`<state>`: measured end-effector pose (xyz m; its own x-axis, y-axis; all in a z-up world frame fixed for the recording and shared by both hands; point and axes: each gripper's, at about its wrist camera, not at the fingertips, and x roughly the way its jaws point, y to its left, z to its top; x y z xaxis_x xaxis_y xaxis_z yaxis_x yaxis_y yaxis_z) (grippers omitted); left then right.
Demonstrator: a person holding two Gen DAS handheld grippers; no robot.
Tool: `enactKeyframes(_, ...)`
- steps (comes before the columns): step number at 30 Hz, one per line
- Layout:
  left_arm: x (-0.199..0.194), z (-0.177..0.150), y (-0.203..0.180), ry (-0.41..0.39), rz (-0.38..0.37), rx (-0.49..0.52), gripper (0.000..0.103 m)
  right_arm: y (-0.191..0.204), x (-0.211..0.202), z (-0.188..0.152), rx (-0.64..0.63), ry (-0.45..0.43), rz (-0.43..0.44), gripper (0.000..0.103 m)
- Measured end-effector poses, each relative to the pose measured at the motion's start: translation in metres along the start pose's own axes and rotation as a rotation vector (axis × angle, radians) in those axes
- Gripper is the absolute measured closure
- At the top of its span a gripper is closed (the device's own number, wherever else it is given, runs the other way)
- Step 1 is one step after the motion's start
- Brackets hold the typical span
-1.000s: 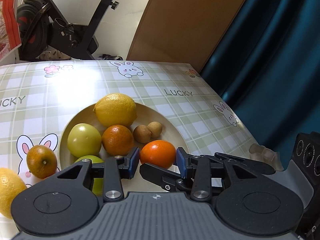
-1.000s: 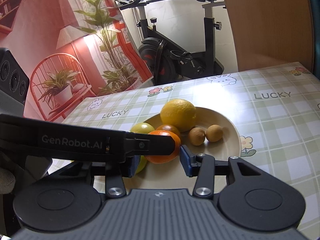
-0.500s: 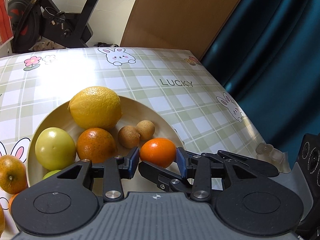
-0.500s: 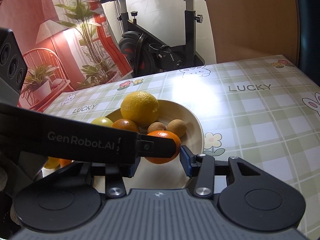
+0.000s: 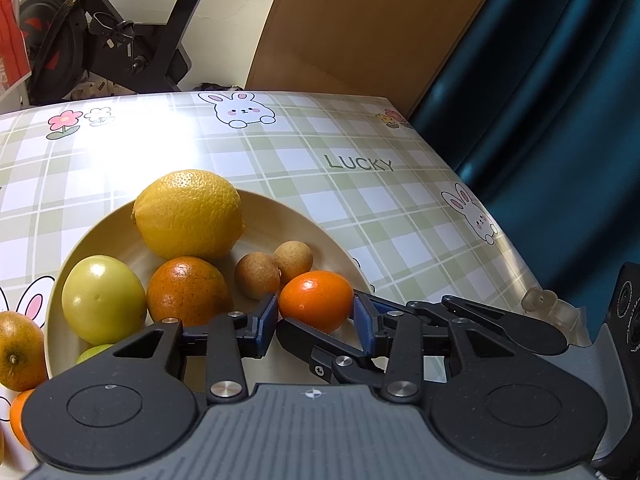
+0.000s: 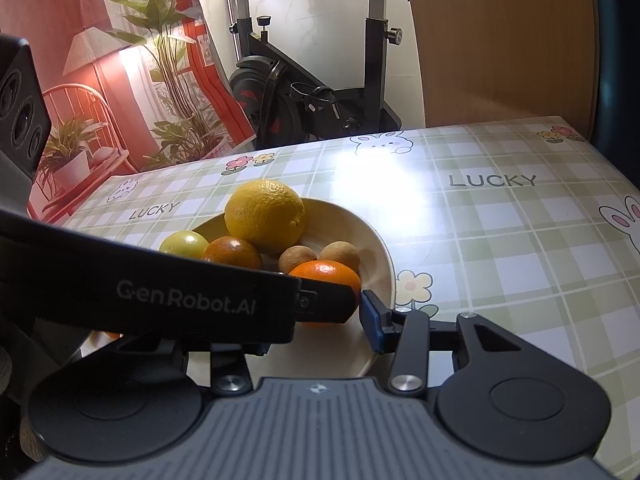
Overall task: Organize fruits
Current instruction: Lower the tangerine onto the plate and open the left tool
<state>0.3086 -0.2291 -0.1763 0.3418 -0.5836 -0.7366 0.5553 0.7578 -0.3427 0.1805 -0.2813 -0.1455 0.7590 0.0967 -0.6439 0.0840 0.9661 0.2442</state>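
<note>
Green-and-white checked oilcloth covers the table, printed with cartoon rabbits, small flowers and the word "LUCKY" in dark capitals. Beyond its far edge stand an exercise bike, a tall brown board and, at 3 o'clock in the left wrist view, a dark teal curtain. A red backdrop printed with a lamp, a chair and plants fills the right wrist view at 10 o'clock.

A cream bowl holds a lemon, a green fruit, a speckled dark orange and two small brown fruits. At the bowl's 5 o'clock edge sits a bright tangerine, and the left gripper has its blue pads against both sides of it, narrowly parted. The right gripper reaches to the same tangerine; one blue pad lies just beside it, but the left gripper's finger, lettered "GenRobot.AI", hides the other, so its hold cannot be told. More citrus lies on the cloth at 8 o'clock.
</note>
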Motion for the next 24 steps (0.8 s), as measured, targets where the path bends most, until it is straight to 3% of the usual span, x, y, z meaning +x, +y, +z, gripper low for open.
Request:
enactKeyframes(13, -0.007, -0.003, 0.004, -0.013, 0.001, -0.024, 0.059, 0.003, -0.001, 0.001, -0.016, 0.004, -0.014, 0.057)
enactKeyframes(16, -0.011, -0.003, 0.005, -0.021, 0.008, -0.03, 0.057, 0.003, -0.003, 0.002, -0.02, 0.002, -0.02, 0.057)
enactKeyframes(18, -0.014, -0.003, 0.006, -0.028, 0.011, -0.039, 0.05, 0.003, -0.005, 0.002, -0.02, -0.002, -0.026, 0.056)
enactKeyframes(24, -0.03, -0.005, 0.008, -0.053, -0.005, -0.047, 0.049, 0.003, -0.016, 0.0, -0.017, -0.018, -0.042, 0.056)
